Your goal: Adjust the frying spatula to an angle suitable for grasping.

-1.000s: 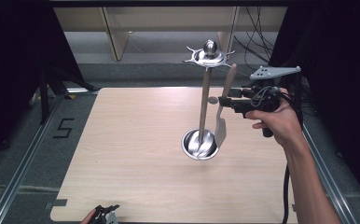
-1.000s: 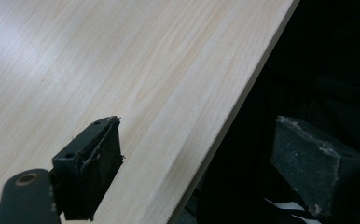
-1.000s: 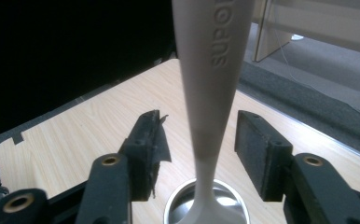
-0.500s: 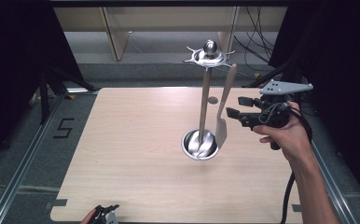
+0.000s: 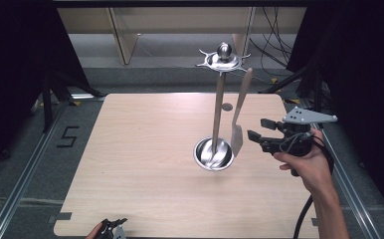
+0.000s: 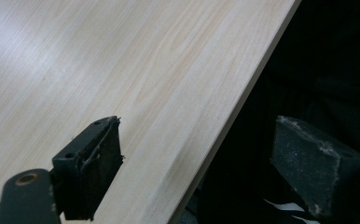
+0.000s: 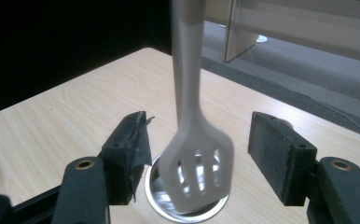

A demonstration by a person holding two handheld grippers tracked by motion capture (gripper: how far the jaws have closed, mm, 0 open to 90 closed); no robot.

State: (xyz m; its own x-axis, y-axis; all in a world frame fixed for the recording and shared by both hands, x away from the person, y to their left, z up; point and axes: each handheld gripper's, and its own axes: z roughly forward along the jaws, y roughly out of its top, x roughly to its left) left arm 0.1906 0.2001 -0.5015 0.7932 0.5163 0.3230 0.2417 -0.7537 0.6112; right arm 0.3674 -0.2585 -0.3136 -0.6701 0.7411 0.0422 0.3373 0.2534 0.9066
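A pale wood-grain tabletop (image 5: 145,164) with rounded corners sits on a grey carpeted floor (image 5: 21,164), and metal rails (image 5: 18,181) run along its left and right sides. A black numeral 5 (image 5: 66,137) is marked on the floor off the left edge. Beyond the far edge stands light wooden furniture (image 5: 125,35), and loose black cables (image 5: 272,45) trail across the floor past the far right corner. Dark curtains (image 5: 11,59) close in both sides of the room.

Right of centre on the tabletop stands a polished steel utensil stand (image 5: 217,109): a round bowl-like base (image 5: 213,154), a slim upright pole, and a hooked crown topped by a ball (image 5: 224,50). From one hook on the crown's right side hangs a pale grey slotted spatula (image 5: 240,112), its blade down beside the base's right rim.

The right tool (image 5: 257,135), held in a hand (image 5: 307,167) near the right edge, points left toward the spatula, jaws spread wide and gripping nothing. In the right gripper view the spatula blade (image 7: 197,170) hangs between the two black jaws without touching either, slightly blurred, with the steel base (image 7: 162,196) behind it.

At the near edge, left of centre, the left tool (image 5: 111,226) just peeks in. The left gripper view shows its jaws well apart and empty, one over the wood (image 6: 122,79), the other past the tabletop's edge over darkness.
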